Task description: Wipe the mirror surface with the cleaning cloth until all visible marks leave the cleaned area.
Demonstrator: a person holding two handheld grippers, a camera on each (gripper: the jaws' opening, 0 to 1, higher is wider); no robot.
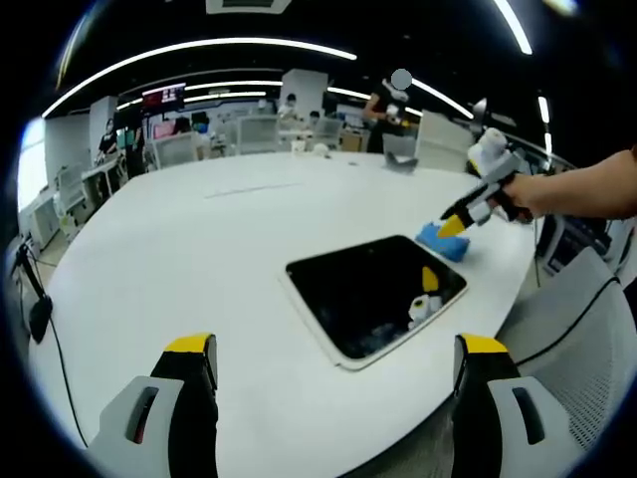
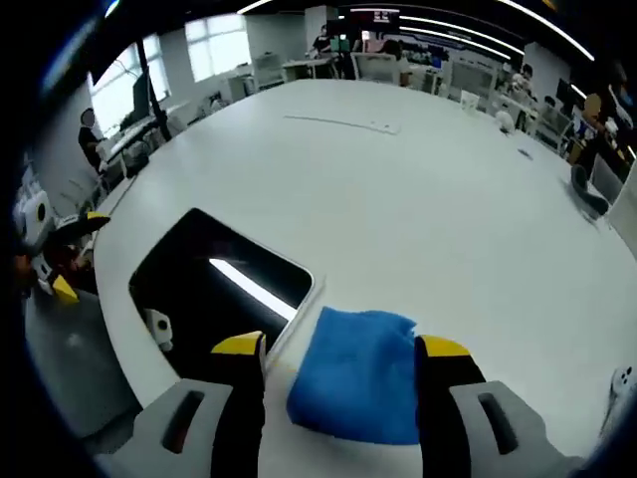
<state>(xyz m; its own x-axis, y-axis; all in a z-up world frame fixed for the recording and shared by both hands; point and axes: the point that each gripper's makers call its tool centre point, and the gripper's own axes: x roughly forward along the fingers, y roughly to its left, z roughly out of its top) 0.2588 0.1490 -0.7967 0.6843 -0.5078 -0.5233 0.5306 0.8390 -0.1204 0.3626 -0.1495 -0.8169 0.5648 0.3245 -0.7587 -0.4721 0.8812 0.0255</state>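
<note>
Big and white, the round desk sits in an office with long ceiling lights and other desks far back. On it lies the mirror, a dark flat rectangle with a pale rim, in the middle right of the left gripper view. It lies face up, so the lights shine back in it (you can see one bright stripe in the right gripper view).

Just past the mirror's far corner sits the blue cleaning cloth, at the bottom middle of the right gripper view. The right hand-held gripper has its jaws apart, one on each side of the cloth. I think it is there to grab the cloth, because wiping needs the cloth first. It does not look squeezed yet.

From the left gripper view, the right hand-held gripper comes in from the right edge, held by a person's hand, tip down on the cloth.

The left hand-held gripper has its jaws wide apart with nothing between them. It hangs near the mirror's close edge, maybe ready to steady it.
</note>
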